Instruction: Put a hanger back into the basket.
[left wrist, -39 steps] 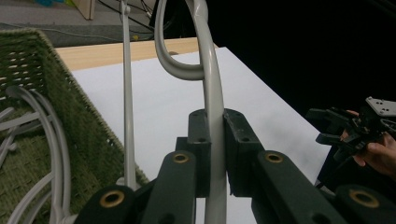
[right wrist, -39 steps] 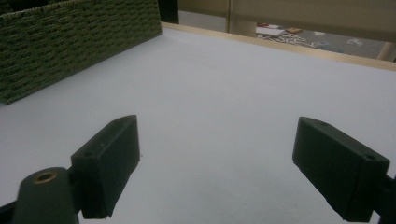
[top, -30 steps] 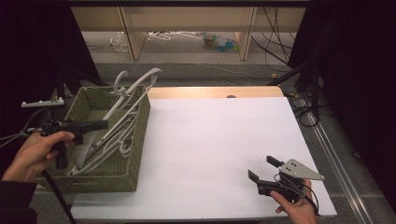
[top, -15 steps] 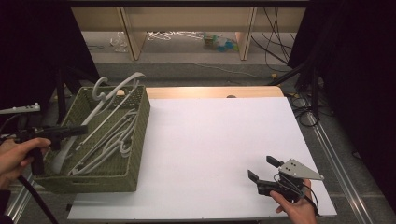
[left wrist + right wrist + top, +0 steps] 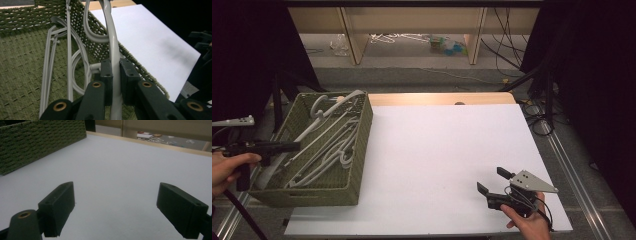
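Note:
A green woven basket (image 5: 358, 150) stands at the table's left edge with several white plastic hangers (image 5: 327, 150) lying in it. My left gripper (image 5: 294, 146) reaches in from the left, shut on one white hanger (image 5: 113, 47) whose bar runs up between the jaws; its hook (image 5: 319, 102) rises at the basket's far end. My right gripper (image 5: 493, 181) rests low over the white table (image 5: 442, 150) at the front right, open, with nothing between its fingers (image 5: 60, 205).
The basket's side wall (image 5: 37, 142) stands well left of my right gripper. Behind the table is a wooden shelf frame (image 5: 412, 20) with hangers and clutter on the floor (image 5: 402, 37). Cables and black stands (image 5: 542, 85) lie to the right.
My left gripper has pulled back to the left with the hanger, which has sunk lower and slid further into the basket. The right gripper has stayed put.

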### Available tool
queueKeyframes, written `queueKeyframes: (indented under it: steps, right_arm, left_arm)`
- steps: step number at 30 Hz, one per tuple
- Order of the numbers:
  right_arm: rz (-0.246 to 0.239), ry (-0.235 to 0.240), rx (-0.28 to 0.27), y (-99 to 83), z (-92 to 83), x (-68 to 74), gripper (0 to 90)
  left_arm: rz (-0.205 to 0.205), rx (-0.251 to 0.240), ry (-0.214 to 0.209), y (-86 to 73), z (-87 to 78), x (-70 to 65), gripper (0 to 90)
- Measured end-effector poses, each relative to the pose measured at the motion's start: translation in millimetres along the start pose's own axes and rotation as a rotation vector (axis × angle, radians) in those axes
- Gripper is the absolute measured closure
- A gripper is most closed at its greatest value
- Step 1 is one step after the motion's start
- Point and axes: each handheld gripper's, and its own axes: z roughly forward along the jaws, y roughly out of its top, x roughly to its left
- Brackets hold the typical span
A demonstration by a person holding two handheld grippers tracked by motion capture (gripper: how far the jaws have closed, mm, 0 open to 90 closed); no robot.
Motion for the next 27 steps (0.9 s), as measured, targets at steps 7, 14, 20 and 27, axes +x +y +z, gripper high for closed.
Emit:
queueKeyframes:
  steps: [7,14,20,27]
  right_arm:
    - [0.003,0.002,-0.01,-0.4,1.1,0.0,15.9]
    - [0.001,0.004,-0.009,-0.5,1.3,0.0,15.9]
    - [0.002,0.004,-0.008,-0.4,1.2,0.0,15.9]
    - [-0.002,0.004,0.0,-0.3,1.0,0.2,15.9]
  left_arm:
    - [0.007,0.038,0.01,2.5,2.4,13.6,81.1]
    - [0.019,0.072,0.031,1.9,14.5,24.3,81.2]
    - [0.027,0.158,0.044,-0.5,30.5,28.1,81.1]
    - [0.028,0.184,0.048,-3.4,33.0,27.6,80.5]
